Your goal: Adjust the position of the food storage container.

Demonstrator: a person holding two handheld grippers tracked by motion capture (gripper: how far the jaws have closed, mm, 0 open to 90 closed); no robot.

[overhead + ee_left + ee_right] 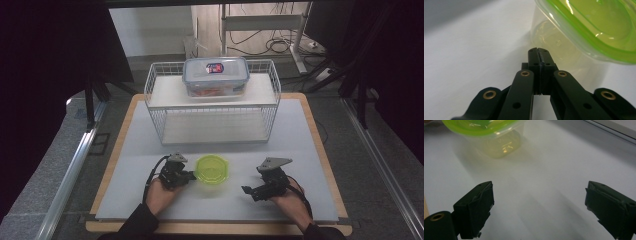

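Note:
A small clear tub with a lime-green lid [212, 169] sits on the white mat near the front, between my two grippers. My left gripper [191, 175] is just left of it, jaws pressed together with nothing between them; in the left gripper view its tips [539, 51] reach close to the tub's clear wall [554, 40], touching or not I cannot tell. My right gripper [246, 190] rests to the tub's right, a gap away. Its jaws stand wide apart over bare mat [539, 192], with the tub [496, 137] farther off.
A white wire rack [212, 102] stands at the back of the mat. On its upper shelf lies a clear box with a blue-rimmed lid [216, 76]. The mat lies on a wooden board [320, 150], with grey floor and metal rails either side.

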